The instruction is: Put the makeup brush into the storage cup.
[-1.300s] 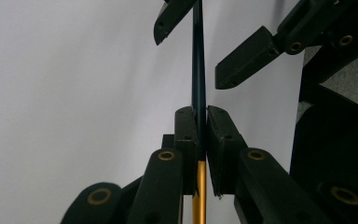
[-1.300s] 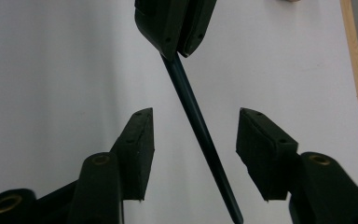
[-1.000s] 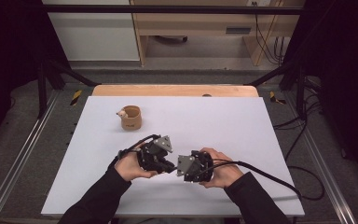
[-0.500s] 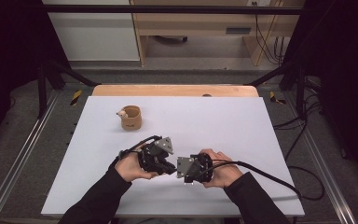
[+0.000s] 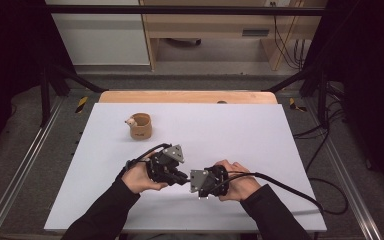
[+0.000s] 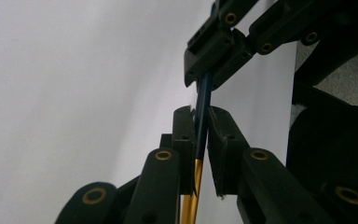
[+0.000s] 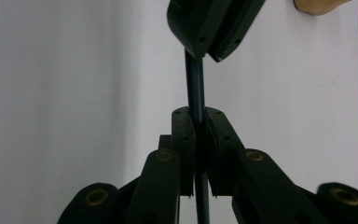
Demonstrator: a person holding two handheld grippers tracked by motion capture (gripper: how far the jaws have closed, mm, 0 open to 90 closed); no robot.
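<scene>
A thin dark blue pen [image 6: 203, 100] with a gold section [image 6: 191, 205] is held between both grippers, low over the white table [image 5: 260, 135]. My left gripper [image 6: 200, 114] is shut on it where blue meets gold. My right gripper [image 7: 196, 116] is shut on the blue shaft [image 7: 194, 79]. In the high view the left gripper [image 5: 180, 177] and right gripper [image 5: 194, 181] meet tip to tip near the table's front middle, each held in a hand.
A small tan cup [image 5: 141, 127] with a white object [image 5: 130, 121] at its rim stands at the back left of the table. A wooden strip [image 5: 187, 96] runs along the far edge. A black cable [image 5: 290, 187] trails right from the right gripper.
Both hands stay together at the front middle. The right gripper has edged slightly toward the left one; the pen remains held by both.
</scene>
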